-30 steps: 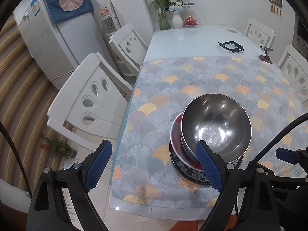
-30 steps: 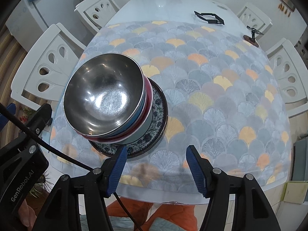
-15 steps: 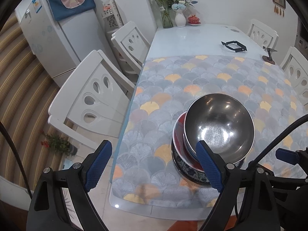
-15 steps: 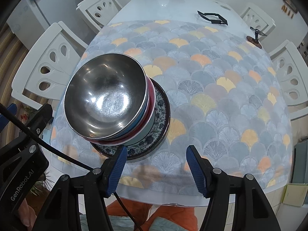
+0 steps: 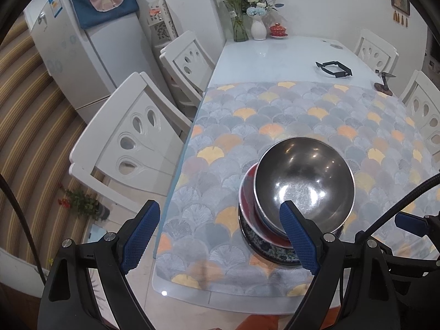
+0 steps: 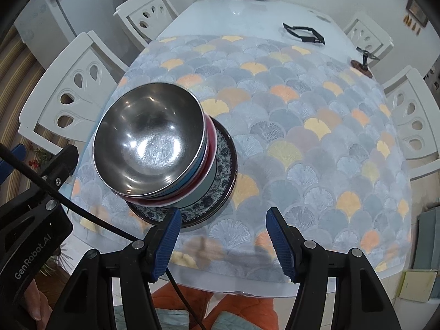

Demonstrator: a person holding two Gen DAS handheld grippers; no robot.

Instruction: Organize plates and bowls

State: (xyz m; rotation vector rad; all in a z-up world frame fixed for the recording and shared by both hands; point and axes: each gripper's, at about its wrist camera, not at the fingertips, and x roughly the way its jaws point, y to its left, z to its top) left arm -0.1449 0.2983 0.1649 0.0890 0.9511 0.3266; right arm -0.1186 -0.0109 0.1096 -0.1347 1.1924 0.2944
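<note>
— Where is the stack?

— A steel bowl (image 6: 150, 140) sits on top of a red-rimmed bowl (image 6: 210, 148), nested on a patterned plate (image 6: 220, 192) on the tablecloth (image 6: 302, 126). It lies just ahead and to the left of the right gripper (image 6: 222, 238), and ahead and to the right of the left gripper (image 5: 220, 229).

— Are the tools holding anything?

— No. The left gripper's jaws stand wide apart with only cloth and floor between them; its right finger overlaps the stack in view, but I cannot tell whether it touches. The right gripper's jaws are partly apart, empty, above bare cloth near the table edge (image 6: 247, 284).

— Anything else nearby?

— White chairs (image 5: 132, 143) to the left.
</note>
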